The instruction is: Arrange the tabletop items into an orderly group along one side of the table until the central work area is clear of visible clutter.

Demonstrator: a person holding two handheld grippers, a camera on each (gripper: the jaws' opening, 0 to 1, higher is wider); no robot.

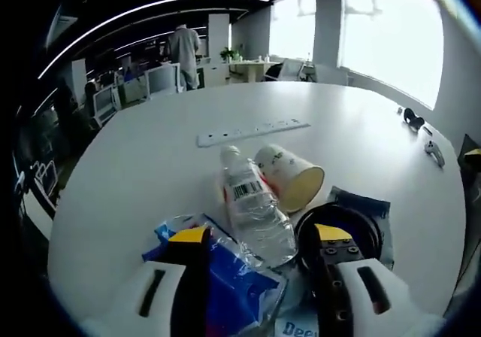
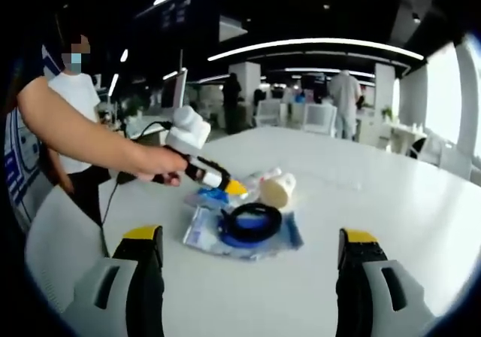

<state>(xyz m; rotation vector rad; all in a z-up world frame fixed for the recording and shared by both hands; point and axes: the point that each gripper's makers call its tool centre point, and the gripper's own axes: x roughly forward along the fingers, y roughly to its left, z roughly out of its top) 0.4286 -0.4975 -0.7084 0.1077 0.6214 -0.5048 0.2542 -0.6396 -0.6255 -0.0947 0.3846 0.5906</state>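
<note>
The left claw (image 1: 259,250) is hovering with its jaws spread wide and gripping nothing, positioned directly over the water bottle (image 1: 254,209), which is serving here as the landmark. To the left of the bottle, a blue plastic packet (image 1: 225,273) is lying partly beneath it, under the left jaw. The bottle itself is lying on its side on the white worktop (image 1: 135,179), touching the tipped paper cup (image 1: 289,175) just to its right; both are lying down, so either could roll if nudged. Right of the bottle and nearer the claw, a black ring-shaped item (image 1: 338,220) is resting on a flat packet. Beyond the bottle, a white power strip (image 1: 252,132) is lying apart from the cluster. The items are sitting bunched near the worktop centre, so the grouping along one edge appears not yet done. In the right gripper view, the right claw (image 2: 252,258) is hanging wide open and empty, well short of the same cluster, apparently waiting its turn.
</note>
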